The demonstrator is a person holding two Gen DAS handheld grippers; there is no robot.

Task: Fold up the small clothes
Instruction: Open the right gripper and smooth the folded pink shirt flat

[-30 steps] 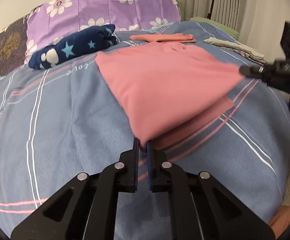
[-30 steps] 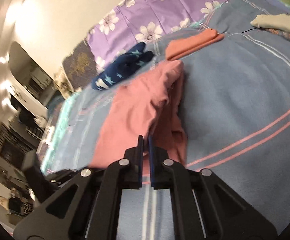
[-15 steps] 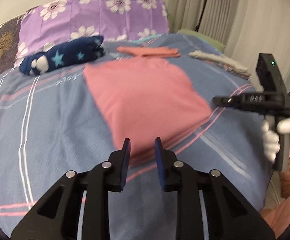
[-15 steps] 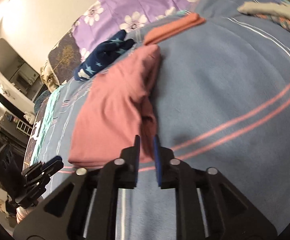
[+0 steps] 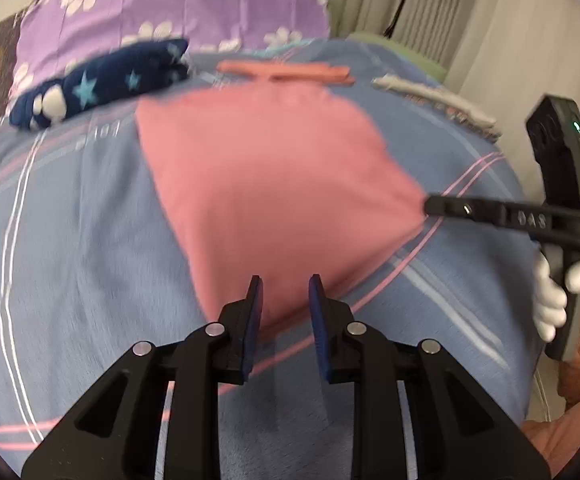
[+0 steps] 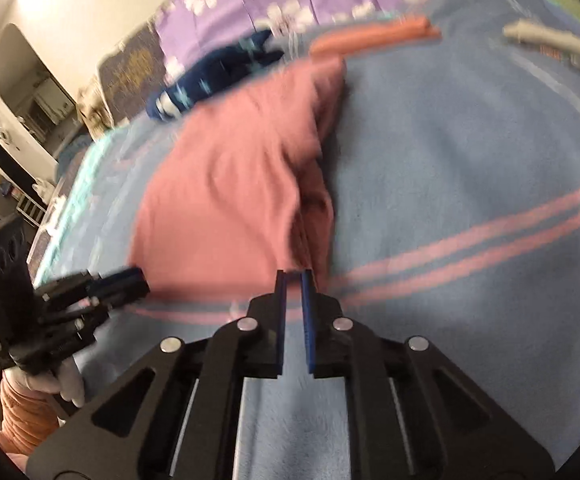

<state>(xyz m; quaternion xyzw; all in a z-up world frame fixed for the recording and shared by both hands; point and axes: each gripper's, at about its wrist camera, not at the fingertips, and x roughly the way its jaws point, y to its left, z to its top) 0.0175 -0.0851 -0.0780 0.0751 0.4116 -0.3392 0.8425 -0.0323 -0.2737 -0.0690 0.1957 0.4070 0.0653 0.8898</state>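
Note:
A pink garment (image 5: 265,184) lies folded on the blue striped bedspread (image 5: 69,240); it also shows in the right wrist view (image 6: 229,200). My left gripper (image 5: 285,286) is open and empty at the garment's near corner. My right gripper (image 6: 294,276) is slightly open and empty, just off the garment's near right corner. In the left wrist view the right gripper (image 5: 430,205) reaches in from the right to the garment's right corner. The left gripper (image 6: 129,280) shows at the left of the right wrist view.
A folded navy star-print garment (image 5: 101,82) and a folded orange one (image 5: 285,71) lie at the far side before a purple flowered pillow (image 5: 177,4). Folded grey clothes (image 5: 438,98) lie at the far right. Curtains (image 5: 490,20) hang beyond the bed's right edge.
Both grippers let go of the pink garment and opened. The folded-over layer dropped flat onto the bed. Both grippers drew back a little.

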